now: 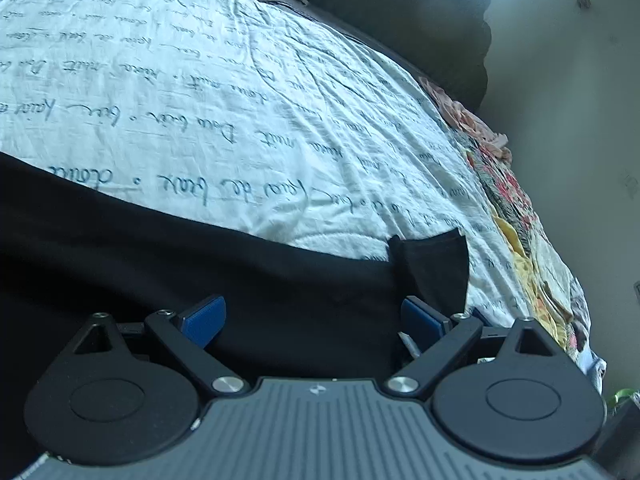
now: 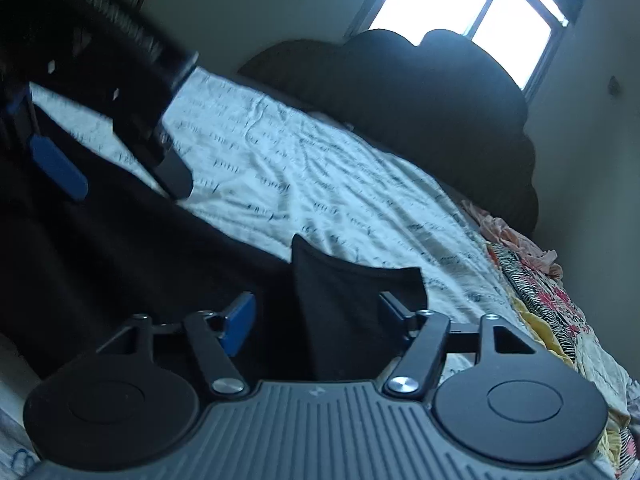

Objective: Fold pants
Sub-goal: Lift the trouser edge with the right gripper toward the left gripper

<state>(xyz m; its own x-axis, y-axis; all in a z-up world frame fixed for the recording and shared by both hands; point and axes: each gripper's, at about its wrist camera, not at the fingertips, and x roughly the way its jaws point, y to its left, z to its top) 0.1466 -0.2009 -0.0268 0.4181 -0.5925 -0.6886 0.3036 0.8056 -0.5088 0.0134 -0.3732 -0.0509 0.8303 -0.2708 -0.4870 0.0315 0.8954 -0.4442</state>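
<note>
The black pants (image 1: 168, 264) lie on a white bedsheet with handwriting print (image 1: 224, 92). My left gripper (image 1: 314, 320) is open, its blue pads (image 1: 206, 318) wide apart just over the pants, with a raised corner of the cloth (image 1: 434, 264) at the right pad. In the right wrist view the pants (image 2: 132, 280) spread across the lower left, and a raised fold (image 2: 352, 300) stands between the wide-apart fingers of my right gripper (image 2: 320, 316), which is open. The left gripper (image 2: 60, 168) shows blurred at the upper left of that view.
A dark scalloped headboard (image 2: 420, 92) stands at the far end of the bed, under a bright window (image 2: 472, 12). A floral quilt and rumpled clothes (image 1: 516, 216) lie along the bed's right edge. A plain wall (image 1: 568, 120) is on the right.
</note>
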